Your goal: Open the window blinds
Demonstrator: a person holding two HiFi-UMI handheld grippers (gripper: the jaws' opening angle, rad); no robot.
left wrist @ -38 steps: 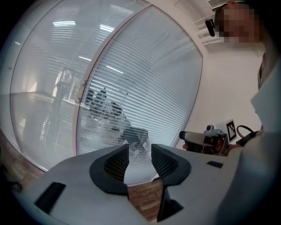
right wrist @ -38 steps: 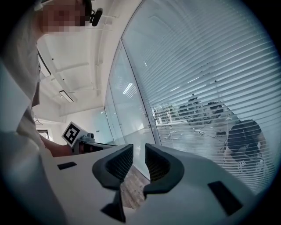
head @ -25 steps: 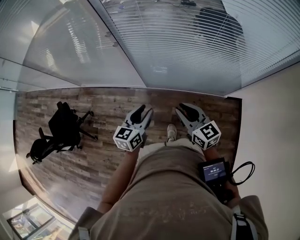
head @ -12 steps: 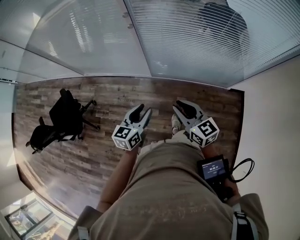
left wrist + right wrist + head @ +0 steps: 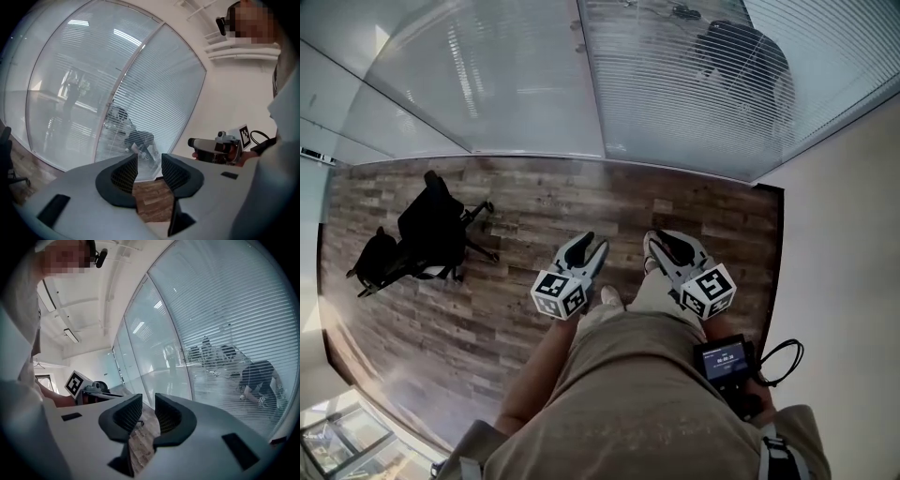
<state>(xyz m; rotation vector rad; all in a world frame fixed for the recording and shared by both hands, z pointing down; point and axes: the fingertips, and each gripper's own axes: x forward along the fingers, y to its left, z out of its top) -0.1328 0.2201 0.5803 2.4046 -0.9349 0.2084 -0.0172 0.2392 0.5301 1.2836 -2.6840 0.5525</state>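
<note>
Window blinds (image 5: 694, 84): down over the right-hand pane of the glass wall, ahead and to the right; slats run level; a seated figure shows dimly through them
Plain glass panel (image 5: 506, 84): beside the blinds on the left; no slats to work there
Left gripper (image 5: 591, 244): held out over the wooden floor (image 5: 534, 202), well short of the glass; its fingers (image 5: 124, 176) stand moderately apart with nothing between them
Right gripper (image 5: 664, 242): level with the left one and near it; its fingers (image 5: 126, 416) show a similar gap and are likewise empty
Office chair (image 5: 427, 234): off to the left, well clear of the way
Step in hand: probably closing in on the blinds; nothing is touched yet
Control: no wand or cord can be made out; likely at an edge of the slatted pane
Doing it well: find the control before reaching; keep the fingers parted until it sits squarely between them; avoid pinching the slats, which would bend easily
</note>
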